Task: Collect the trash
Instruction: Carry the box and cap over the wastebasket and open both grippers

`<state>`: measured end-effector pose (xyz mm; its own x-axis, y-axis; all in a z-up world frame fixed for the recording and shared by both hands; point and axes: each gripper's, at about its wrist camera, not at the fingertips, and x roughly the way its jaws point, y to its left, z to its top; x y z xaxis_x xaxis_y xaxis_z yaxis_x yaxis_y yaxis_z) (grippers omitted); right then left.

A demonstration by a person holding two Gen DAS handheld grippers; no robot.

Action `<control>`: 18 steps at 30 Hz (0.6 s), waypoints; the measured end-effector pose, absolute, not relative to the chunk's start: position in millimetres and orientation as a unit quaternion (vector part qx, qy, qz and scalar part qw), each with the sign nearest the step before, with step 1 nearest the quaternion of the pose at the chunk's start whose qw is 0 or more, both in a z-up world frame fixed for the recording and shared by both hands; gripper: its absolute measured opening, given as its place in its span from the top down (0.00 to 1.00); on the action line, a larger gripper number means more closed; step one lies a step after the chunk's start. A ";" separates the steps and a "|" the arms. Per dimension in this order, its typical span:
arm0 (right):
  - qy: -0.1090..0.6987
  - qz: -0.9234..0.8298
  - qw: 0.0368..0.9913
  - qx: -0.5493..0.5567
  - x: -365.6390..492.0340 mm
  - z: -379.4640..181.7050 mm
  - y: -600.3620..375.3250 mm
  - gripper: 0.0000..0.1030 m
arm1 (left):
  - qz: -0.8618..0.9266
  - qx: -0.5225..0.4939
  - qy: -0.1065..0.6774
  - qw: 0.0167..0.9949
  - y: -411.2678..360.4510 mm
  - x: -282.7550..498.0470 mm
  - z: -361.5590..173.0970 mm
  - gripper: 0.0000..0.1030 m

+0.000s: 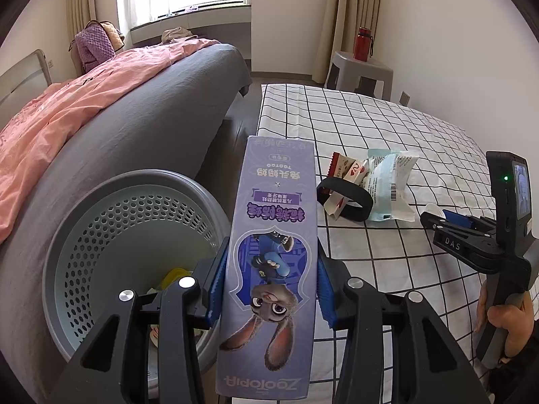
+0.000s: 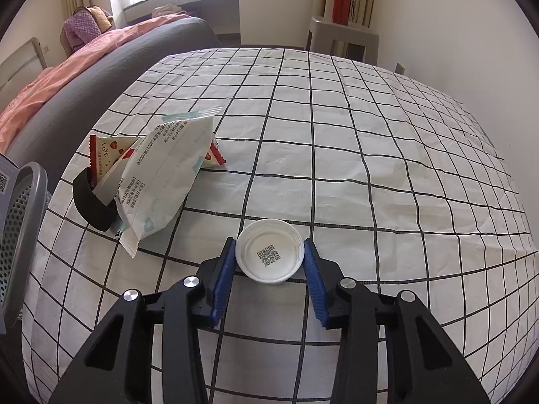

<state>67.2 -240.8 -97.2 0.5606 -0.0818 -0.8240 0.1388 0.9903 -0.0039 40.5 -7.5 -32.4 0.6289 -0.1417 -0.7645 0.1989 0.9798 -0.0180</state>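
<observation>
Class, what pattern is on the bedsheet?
White bedsheet with a black grid; right wrist view shows it best.

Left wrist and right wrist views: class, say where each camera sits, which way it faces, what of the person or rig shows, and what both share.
Left wrist: sits on the left tongs, facing down past the purple toothpaste box clamped in them, over the grey bin; the right tongs and a hand show.
Right wrist: sits on the right tongs, facing down at the checked sheet; pads touch the white lid.
Shared: wrappers, black band, red bottle, bin.
</observation>
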 end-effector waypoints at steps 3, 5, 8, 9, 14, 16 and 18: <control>0.461 -0.059 0.884 0.045 59.4 -92.8 -241.7 0.62 | -0.094 0.029 0.420 0.902 -4.3 40.9 -32.4 0.58; 0.456 -0.057 0.886 0.054 50.9 -85.5 -239.5 0.62 | -0.092 0.025 0.420 0.903 -1.0 40.1 -31.3 0.58; 0.446 -0.050 0.891 0.064 37.2 -72.2 -231.7 0.62 | -0.088 0.021 0.415 0.905 6.3 37.0 -27.1 0.58; 0.443 -0.046 0.893 0.066 31.6 -67.2 -227.6 0.62 | -0.086 0.021 0.413 0.906 8.7 36.0 -25.4 0.58; 0.424 -0.021 0.903 0.067 6.9 -41.3 -202.9 0.62 | -0.071 0.018 0.400 0.914 25.1 23.1 -13.5 0.58; 0.417 -0.007 0.907 0.064 -0.9 -31.0 -191.6 0.62 | -0.064 0.018 0.396 0.916 32.2 18.3 -8.7 0.58; 0.411 0.006 0.910 0.059 -4.6 -22.2 -178.1 0.62 | -0.056 0.016 0.392 0.918 39.8 13.2 -4.7 0.58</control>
